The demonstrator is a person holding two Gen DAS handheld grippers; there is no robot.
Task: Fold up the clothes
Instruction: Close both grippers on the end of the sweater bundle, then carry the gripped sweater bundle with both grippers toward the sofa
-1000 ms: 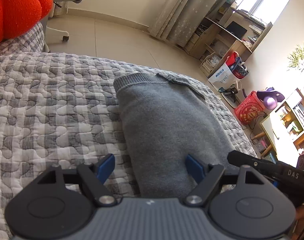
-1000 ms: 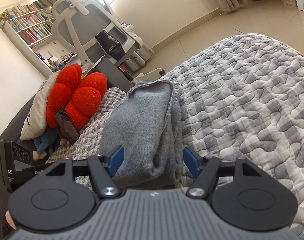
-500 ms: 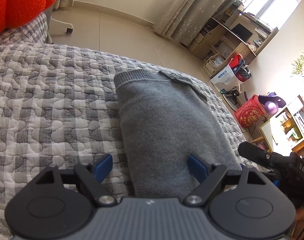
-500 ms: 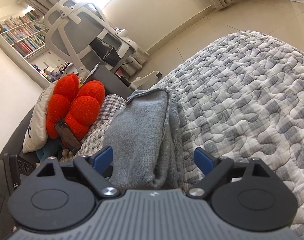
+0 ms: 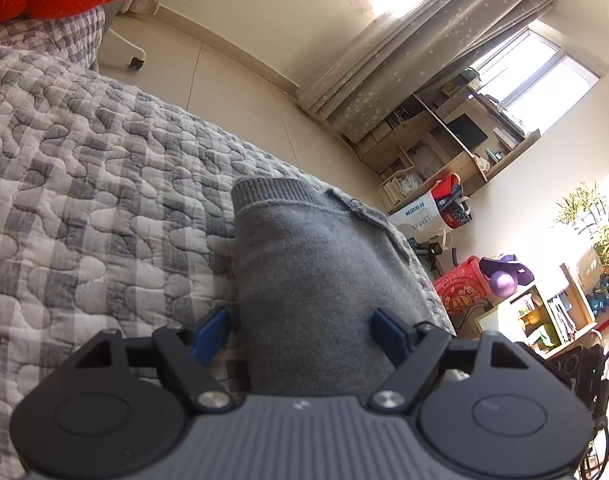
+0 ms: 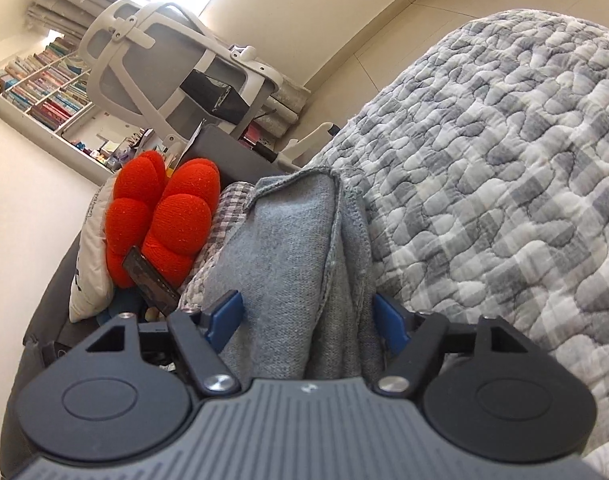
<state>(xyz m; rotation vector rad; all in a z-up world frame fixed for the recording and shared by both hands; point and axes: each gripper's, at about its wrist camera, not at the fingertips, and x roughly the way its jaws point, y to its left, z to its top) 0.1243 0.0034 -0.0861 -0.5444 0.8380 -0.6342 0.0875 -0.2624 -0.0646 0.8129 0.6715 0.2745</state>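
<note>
A folded grey sweater [image 5: 312, 280] is laid on the quilted grey-checked bed [image 5: 84, 200] — one end sits between each set of tongs. The left tongs [image 5: 300, 330] and right tongs [image 6: 304, 316] have just been closing around it, but whether the blue pads [image 6: 224, 312] are actually pressing can't be told.

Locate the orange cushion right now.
Right wrist view, left of centre: the orange cushion leans on a white pillow, just left of the folded grey sweater.

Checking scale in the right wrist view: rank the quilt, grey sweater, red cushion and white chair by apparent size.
1. quilt
2. grey sweater, enlarged by nearness
3. white chair and red cushion: too alike to rank
</note>
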